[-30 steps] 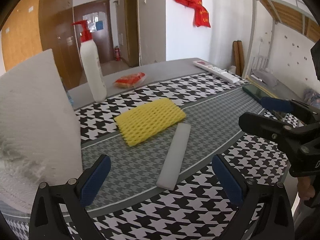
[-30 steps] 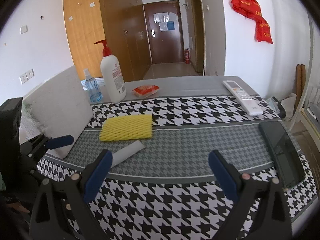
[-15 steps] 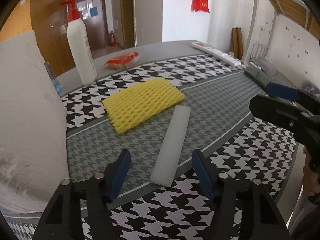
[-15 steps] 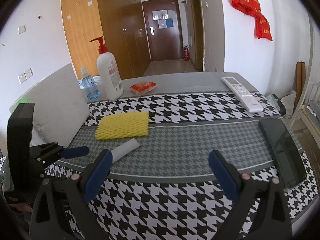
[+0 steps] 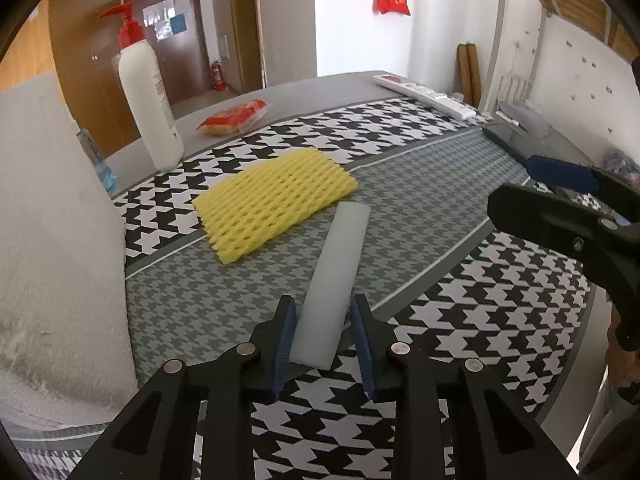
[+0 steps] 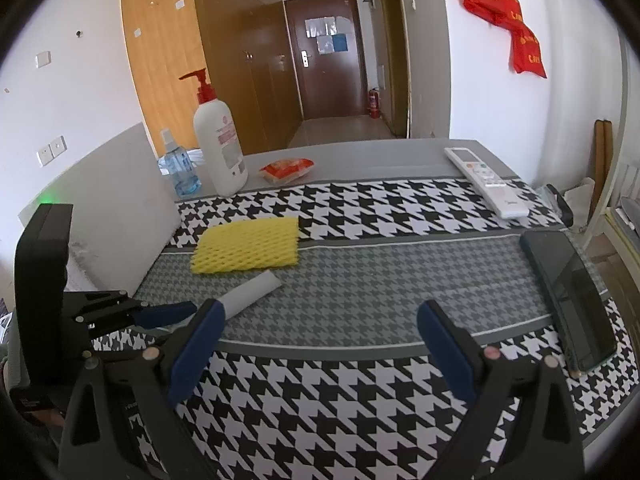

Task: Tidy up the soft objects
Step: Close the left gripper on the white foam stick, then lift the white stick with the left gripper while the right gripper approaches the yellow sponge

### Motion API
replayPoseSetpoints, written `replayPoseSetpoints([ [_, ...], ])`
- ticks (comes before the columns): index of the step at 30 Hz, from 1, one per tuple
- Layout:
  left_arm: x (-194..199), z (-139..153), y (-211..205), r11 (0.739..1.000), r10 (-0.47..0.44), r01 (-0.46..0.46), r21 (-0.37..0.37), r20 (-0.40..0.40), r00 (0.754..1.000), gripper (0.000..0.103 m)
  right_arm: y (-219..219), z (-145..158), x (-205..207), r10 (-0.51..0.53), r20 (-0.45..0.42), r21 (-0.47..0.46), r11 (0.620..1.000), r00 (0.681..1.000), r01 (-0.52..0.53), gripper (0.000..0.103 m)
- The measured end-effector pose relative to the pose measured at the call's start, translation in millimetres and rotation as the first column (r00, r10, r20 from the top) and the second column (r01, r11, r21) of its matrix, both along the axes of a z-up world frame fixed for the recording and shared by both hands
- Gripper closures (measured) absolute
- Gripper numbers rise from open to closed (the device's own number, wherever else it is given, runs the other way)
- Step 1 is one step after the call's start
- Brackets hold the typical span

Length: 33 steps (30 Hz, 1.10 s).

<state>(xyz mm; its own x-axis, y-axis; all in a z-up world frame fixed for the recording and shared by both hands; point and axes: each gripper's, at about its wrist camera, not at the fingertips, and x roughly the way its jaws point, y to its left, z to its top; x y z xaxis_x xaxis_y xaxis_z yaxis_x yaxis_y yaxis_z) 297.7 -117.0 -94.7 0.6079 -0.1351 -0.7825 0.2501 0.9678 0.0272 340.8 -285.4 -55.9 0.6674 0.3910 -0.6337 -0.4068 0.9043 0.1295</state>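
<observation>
A white foam strip [image 5: 340, 248] lies on the houndstooth cloth [image 5: 420, 208], its near end between the blue pads of my left gripper [image 5: 323, 312]. The jaws are closing on it, and a thin gap shows at each pad. A yellow foam net [image 5: 276, 204] lies just beyond the strip. A big white foam sheet [image 5: 52, 220] stands at the left. My right gripper [image 6: 322, 312] hangs open over the cloth's front with nothing between its fingers. In that view the strip [image 6: 252, 290], the net [image 6: 248, 250] and my left gripper [image 6: 176, 316] are at the left.
A white pump bottle [image 6: 220, 148], a small spray bottle [image 6: 180, 168] and a red snack packet [image 6: 286, 168] stand at the back. A white remote [image 6: 486, 182] and a dark phone [image 6: 568, 296] lie at the right, near the table's edge.
My left gripper's jaws have come from wide apart to close around the strip's near end, and the gripper has tipped down towards it. The right gripper has stayed put.
</observation>
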Motion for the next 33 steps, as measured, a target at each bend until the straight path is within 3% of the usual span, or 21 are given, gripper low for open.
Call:
replayPoseSetpoints([
  [18,-3,2,-3,1.0,-0.005,0.005,0.026,0.022,1.0,0.087,-2,9,-6,0.009,0.021,0.002,1.0,1.0,-0.009,0.004],
  [33,-26,16,8,0.999,0.043,-0.043,-0.001,0.07,0.997,0.087,10,16,-7,0.058,0.037,-0.01,0.998,0.998,-0.058,0.004],
])
